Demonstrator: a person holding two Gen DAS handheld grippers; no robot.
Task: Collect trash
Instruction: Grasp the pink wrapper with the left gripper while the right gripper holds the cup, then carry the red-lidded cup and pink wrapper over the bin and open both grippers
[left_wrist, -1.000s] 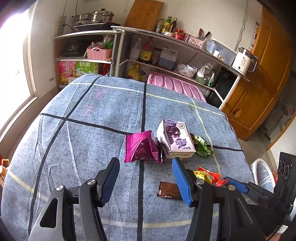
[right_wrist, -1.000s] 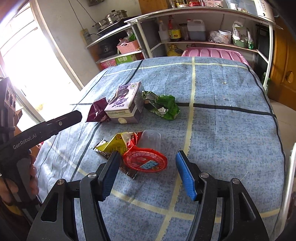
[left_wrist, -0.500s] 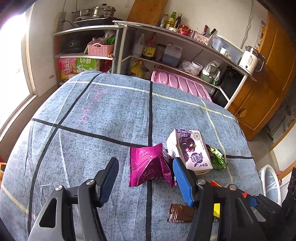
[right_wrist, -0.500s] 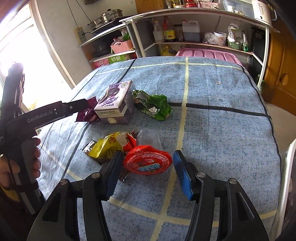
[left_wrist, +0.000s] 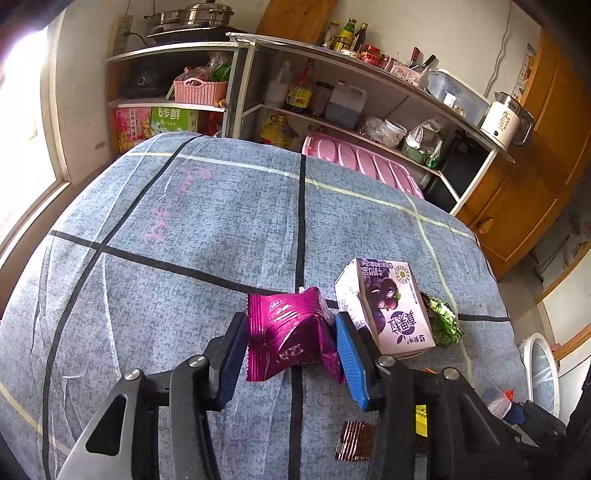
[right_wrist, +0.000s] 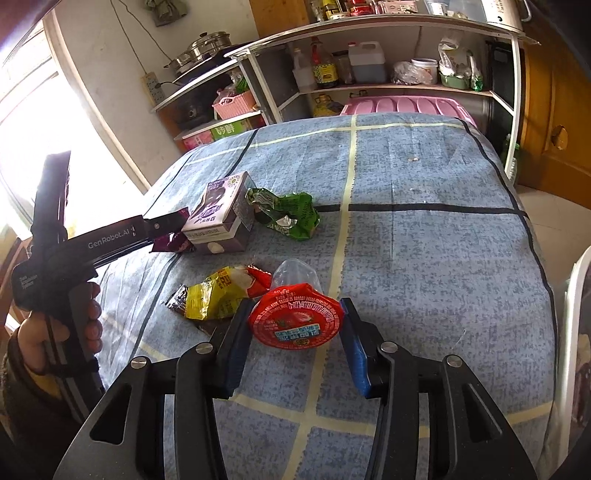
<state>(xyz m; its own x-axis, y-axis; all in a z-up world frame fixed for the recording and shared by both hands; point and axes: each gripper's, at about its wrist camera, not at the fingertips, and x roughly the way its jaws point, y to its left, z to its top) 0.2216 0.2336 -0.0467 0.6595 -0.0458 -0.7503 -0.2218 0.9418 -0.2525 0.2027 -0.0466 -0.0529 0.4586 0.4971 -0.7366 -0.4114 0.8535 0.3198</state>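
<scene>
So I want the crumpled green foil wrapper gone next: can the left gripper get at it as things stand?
Probably not directly. The left gripper straddles the magenta foil snack packet, and the purple milk carton lies between it and the crumpled green foil wrapper.

A tabletop (left_wrist: 192, 229) draped in blue cloth with taped gridlines is flanked by metal shelving (left_wrist: 332, 85) stocked with bottles, pots and a pink basket (left_wrist: 199, 90). Daylight is admitted through a window (right_wrist: 26, 122); wooden cabinets (left_wrist: 532, 184) are seen at right.
</scene>
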